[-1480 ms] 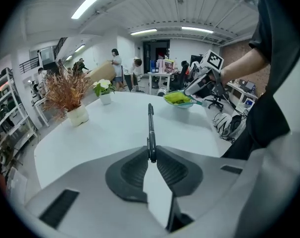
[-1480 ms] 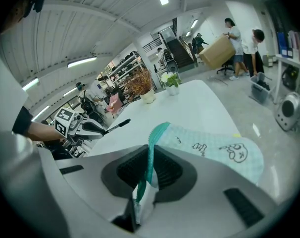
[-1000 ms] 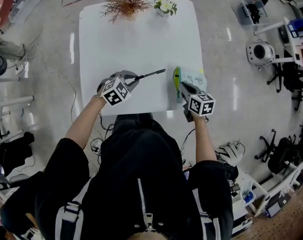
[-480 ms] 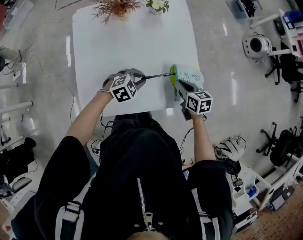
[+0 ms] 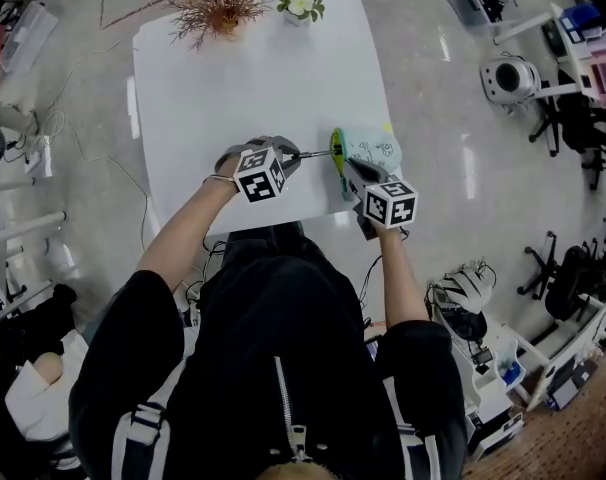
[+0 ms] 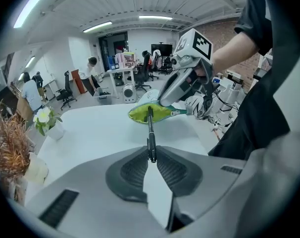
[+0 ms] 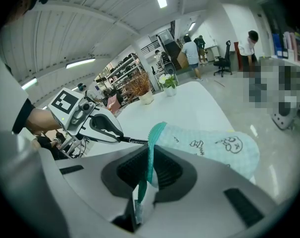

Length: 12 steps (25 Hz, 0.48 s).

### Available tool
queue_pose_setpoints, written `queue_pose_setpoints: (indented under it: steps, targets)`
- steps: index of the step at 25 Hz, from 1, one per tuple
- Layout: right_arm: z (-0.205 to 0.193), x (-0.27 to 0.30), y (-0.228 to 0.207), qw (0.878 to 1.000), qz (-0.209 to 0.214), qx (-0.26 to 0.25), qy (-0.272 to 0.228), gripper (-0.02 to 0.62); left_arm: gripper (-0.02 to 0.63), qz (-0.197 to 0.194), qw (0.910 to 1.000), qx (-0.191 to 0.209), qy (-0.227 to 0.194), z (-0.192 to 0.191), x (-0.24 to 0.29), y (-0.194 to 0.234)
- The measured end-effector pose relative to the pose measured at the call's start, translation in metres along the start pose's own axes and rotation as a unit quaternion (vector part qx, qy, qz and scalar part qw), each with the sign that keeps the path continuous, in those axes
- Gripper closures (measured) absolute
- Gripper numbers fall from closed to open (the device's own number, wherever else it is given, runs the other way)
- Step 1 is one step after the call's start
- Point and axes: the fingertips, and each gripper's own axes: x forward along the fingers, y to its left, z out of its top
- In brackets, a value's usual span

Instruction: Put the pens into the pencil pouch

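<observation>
A slim black pen point(image 5: 313, 153) is clamped in my left gripper point(image 5: 299, 155), which is shut on its rear end. In the left gripper view the pen point(image 6: 150, 133) points forward and its tip sits in the yellow-green open mouth of the pouch point(image 6: 152, 114). The pale mint pencil pouch point(image 5: 371, 150) with doodles lies near the table's front right corner. My right gripper point(image 5: 349, 170) is shut on the pouch's teal zip edge point(image 7: 151, 148) and holds the mouth up. In the right gripper view the pen point(image 7: 135, 141) reaches the rim from the left.
The white table point(image 5: 253, 78) carries a dried reddish plant point(image 5: 213, 3) and a small pot of white flowers point(image 5: 301, 3) at its far edge. The pouch lies close to the table's right and front edges. Office chairs and equipment stand on the floor around.
My left gripper has carried the pen to the right, and its tip has gone from short of the pouch into the pouch's mouth. The right gripper and the pouch have kept still.
</observation>
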Motion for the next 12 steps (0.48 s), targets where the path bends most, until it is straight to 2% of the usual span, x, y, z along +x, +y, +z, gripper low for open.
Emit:
queue_pose_setpoints:
  steps: [12]
  targets:
    - [-0.001,0.000,0.003,1.000,-0.005,-0.008,0.002,0.554,0.535,-0.022,0.9996,0.013,-0.007,0.028,0.027,-0.006]
